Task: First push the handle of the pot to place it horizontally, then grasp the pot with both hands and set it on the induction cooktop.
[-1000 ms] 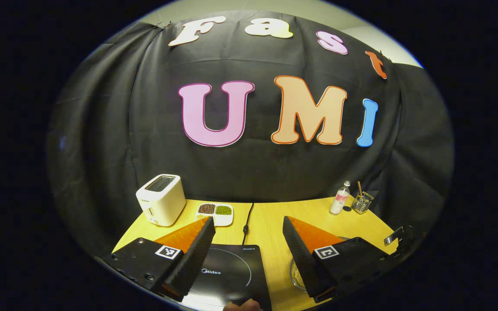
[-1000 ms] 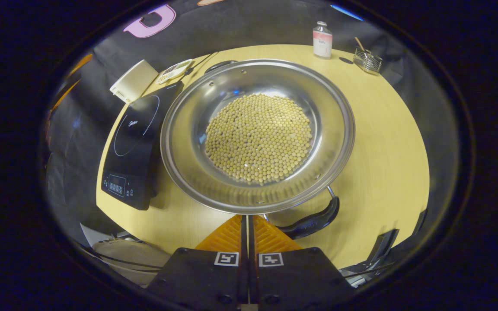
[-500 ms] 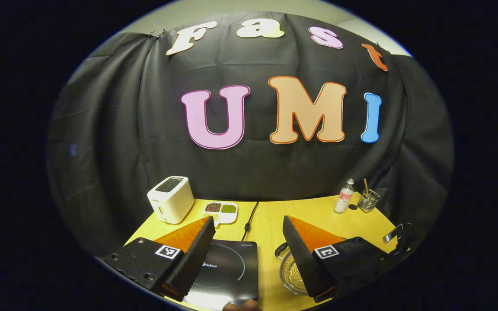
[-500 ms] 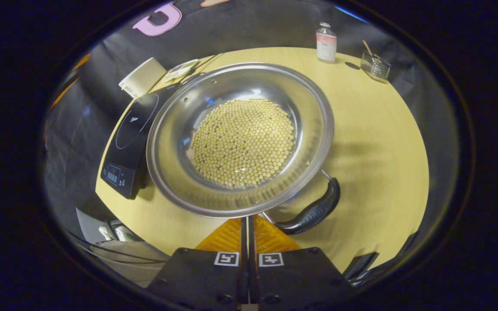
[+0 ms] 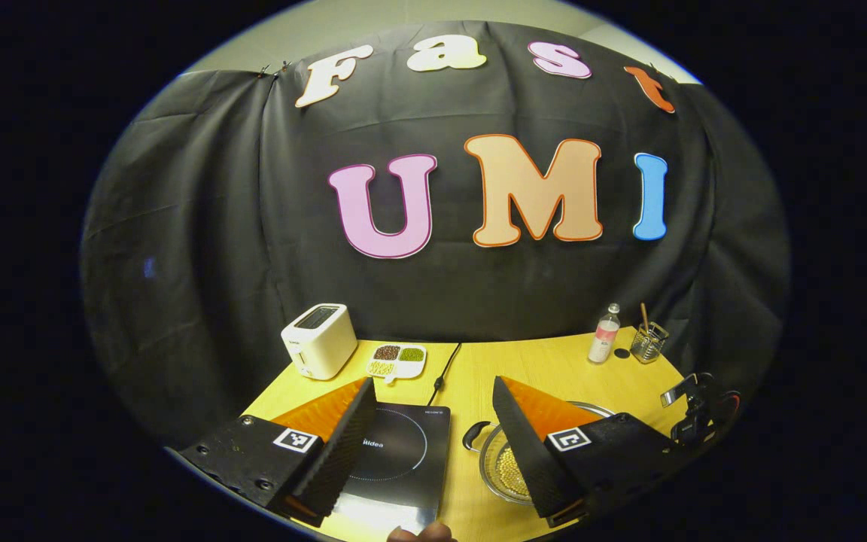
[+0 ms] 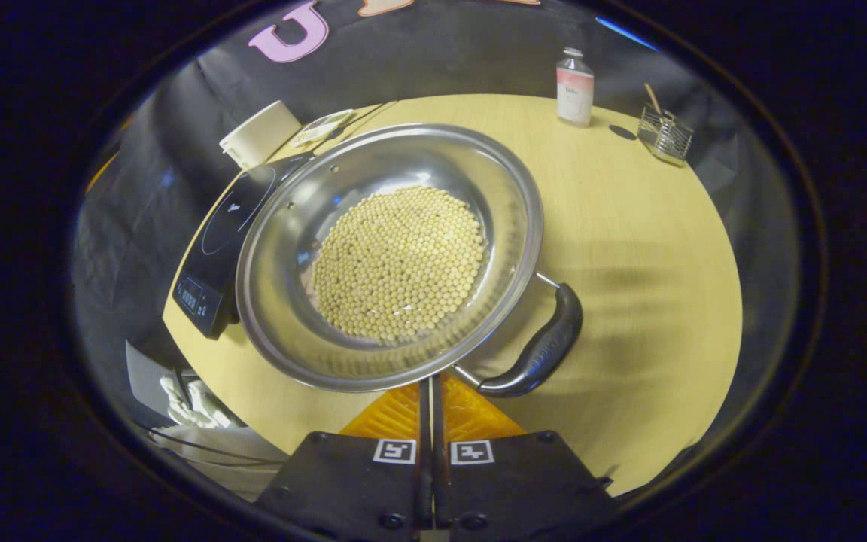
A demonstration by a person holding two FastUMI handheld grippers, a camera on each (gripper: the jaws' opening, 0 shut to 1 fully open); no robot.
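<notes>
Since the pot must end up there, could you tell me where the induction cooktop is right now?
In the right gripper view the induction cooktop lies on the table's left side, directly left of the pot, with the toaster behind it.

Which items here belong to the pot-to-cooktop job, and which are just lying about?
Part of the job:
- pot of pale beans, on the table
- pot handle, black
- induction cooktop, beside the pot
- right tongs, shut at the pot's rim
- left tongs, open

Lying about:
- toaster
- divided dish of beans
- bottle
- wire holder
</notes>
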